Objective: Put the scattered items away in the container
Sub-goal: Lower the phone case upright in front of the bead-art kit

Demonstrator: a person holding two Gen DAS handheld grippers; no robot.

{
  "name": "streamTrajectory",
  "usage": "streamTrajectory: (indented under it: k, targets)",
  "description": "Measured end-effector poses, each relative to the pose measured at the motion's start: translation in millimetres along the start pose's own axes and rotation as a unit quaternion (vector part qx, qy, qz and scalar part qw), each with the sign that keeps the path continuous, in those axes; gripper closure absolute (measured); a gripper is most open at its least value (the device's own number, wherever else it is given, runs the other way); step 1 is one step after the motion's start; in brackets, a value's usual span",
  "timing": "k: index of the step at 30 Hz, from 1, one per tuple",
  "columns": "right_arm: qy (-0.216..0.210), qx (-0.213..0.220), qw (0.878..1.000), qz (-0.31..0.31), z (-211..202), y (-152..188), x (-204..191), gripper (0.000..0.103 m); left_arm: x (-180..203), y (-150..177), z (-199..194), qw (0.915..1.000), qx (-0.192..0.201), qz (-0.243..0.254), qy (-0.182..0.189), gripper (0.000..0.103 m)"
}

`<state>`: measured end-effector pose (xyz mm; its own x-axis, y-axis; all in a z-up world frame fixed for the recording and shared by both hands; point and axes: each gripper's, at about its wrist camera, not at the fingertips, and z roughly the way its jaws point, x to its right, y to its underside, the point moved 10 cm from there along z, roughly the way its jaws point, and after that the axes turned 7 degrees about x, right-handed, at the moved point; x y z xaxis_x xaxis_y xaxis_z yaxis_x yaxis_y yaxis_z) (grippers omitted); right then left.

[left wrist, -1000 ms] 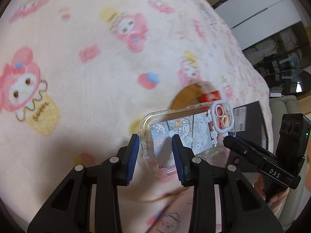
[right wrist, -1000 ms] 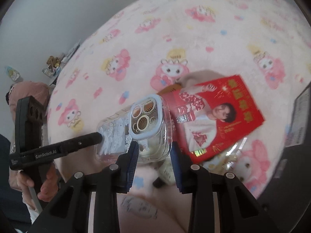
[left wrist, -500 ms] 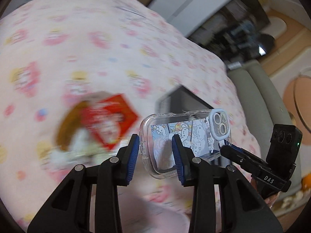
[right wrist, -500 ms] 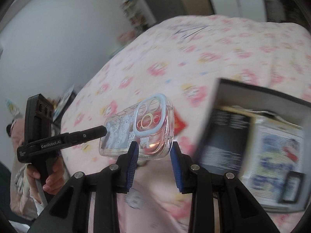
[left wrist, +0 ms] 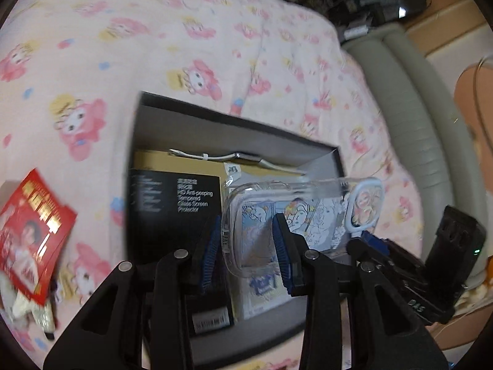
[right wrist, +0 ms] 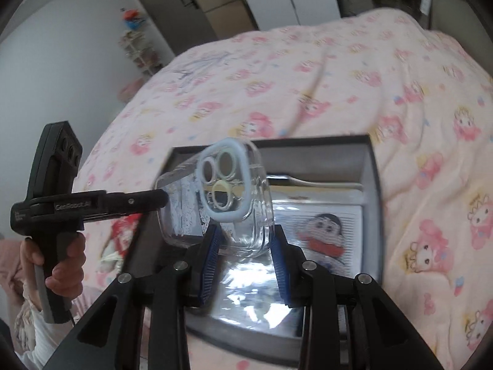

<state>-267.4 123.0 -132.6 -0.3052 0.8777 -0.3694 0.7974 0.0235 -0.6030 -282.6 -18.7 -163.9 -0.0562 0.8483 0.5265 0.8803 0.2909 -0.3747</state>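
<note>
A clear phone case point(left wrist: 308, 212) with cartoon drawings and a pale blue camera ring hangs in the air over an open black box point(left wrist: 234, 123). My left gripper point(left wrist: 246, 237) is shut on its plain end. My right gripper point(right wrist: 246, 243) is shut on the camera end of the phone case point(right wrist: 234, 203). Each gripper shows in the other's view: the right one point(left wrist: 366, 240) at the case's far end, the left one point(right wrist: 160, 197) held by a hand. The box point(right wrist: 374, 185) lies directly below the case.
Inside the box lie a black screen protector pack point(left wrist: 175, 203), a white cable point(left wrist: 215, 156) and a cartoon-printed pack point(right wrist: 323, 225). A red envelope point(left wrist: 30, 234) lies on the pink cartoon bedspread point(left wrist: 154, 46) left of the box. A grey padded bed edge point(left wrist: 416, 108) runs along the right.
Both grippers have carried the phone case away from the red envelope and across the bed. It now hangs over the open black box.
</note>
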Motion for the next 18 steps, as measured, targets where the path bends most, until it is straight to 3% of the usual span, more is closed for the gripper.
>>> streamTrajectory:
  k: [5,9,18]
  targets:
    - [0.008,-0.038,0.998,0.043,25.6,17.6,31.8,0.073,-3.8,10.8,39.5,0.9988,-0.038,0.006,-0.029,0.068]
    - [0.018,-0.069,0.997,0.042,40.1,34.1,39.6,0.071,-11.1,19.0,48.4,0.9986,-0.038,0.003,-0.037,0.068]
    - [0.057,-0.049,0.997,0.021,36.6,30.8,36.1,0.069,-15.9,27.4,45.5,0.9992,-0.035,-0.002,-0.021,0.068]
